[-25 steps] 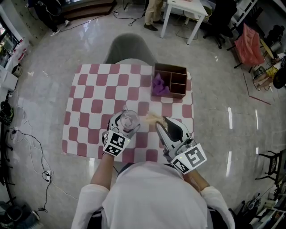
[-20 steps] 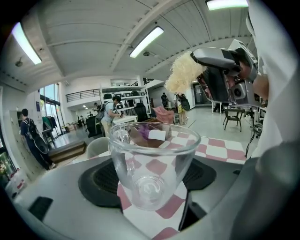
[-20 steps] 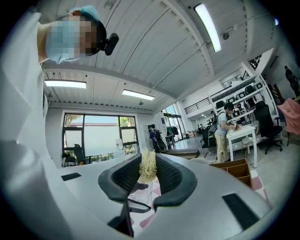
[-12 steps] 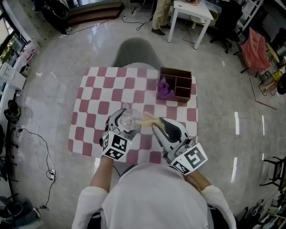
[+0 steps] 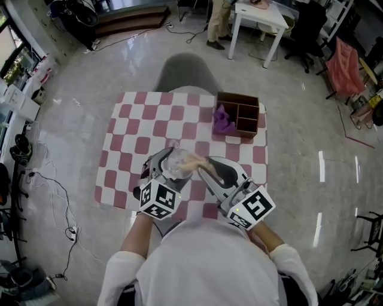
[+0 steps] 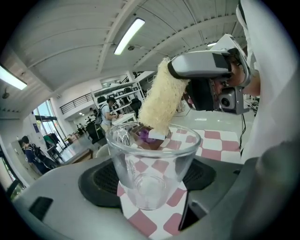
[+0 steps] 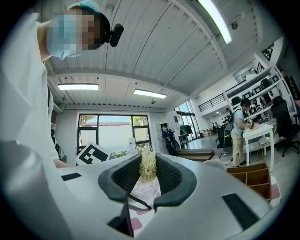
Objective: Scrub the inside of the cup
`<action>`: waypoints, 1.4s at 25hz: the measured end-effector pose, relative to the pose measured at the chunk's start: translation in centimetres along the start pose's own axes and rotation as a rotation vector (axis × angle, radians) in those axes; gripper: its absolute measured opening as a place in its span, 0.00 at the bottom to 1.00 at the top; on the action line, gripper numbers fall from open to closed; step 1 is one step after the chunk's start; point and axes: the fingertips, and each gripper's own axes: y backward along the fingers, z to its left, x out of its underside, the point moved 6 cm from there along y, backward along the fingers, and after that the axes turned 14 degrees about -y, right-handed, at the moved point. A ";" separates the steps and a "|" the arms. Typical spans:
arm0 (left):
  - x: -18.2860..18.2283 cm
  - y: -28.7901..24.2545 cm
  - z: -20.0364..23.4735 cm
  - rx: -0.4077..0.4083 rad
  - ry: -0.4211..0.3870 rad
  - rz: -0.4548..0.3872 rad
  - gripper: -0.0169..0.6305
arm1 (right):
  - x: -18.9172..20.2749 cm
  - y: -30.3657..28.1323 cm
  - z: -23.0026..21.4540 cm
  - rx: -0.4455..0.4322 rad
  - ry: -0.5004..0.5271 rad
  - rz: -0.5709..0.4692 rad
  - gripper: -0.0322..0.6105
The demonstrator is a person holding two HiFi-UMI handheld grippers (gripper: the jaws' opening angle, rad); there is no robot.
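A clear glass cup [image 6: 150,173] is held off the table between the jaws of my left gripper [image 5: 169,168]; in the head view the cup [image 5: 175,161] hangs over the checked cloth. My right gripper [image 5: 205,167] is shut on a pale yellow fibrous scrubber [image 6: 160,101], whose lower end reaches the cup's rim at the far side. In the right gripper view the scrubber [image 7: 148,166] shows as a thin tuft pinched between the black pads [image 7: 174,176]. The two grippers sit close together, the right one just right of the cup.
A red-and-white checked cloth [image 5: 143,128] covers the small table. A brown wooden compartment box [image 5: 242,116] with a purple cloth [image 5: 222,121] in it stands at the far right corner. A grey chair [image 5: 182,72] is behind the table; a white table [image 5: 260,18] stands farther back.
The scrubber's tip has moved left from beside the cup to its rim. Both grippers have drawn closer together and the cup has tilted slightly toward the right gripper.
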 end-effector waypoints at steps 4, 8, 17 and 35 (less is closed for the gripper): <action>-0.7 0.4 -0.2 0.003 -0.031 0.006 0.61 | 0.4 -0.7 -0.1 -0.024 0.016 0.028 0.22; -1.1 0.8 -0.1 -0.009 -0.044 0.020 0.61 | 0.6 -1.2 -0.4 -0.036 0.037 0.071 0.22; -0.7 1.0 0.2 -0.038 -0.087 0.067 0.61 | 1.8 -1.6 0.4 -0.047 0.065 0.195 0.22; -0.9 0.8 -0.5 -0.037 -0.137 0.077 0.61 | 1.6 -2.0 -0.1 0.005 0.061 0.205 0.21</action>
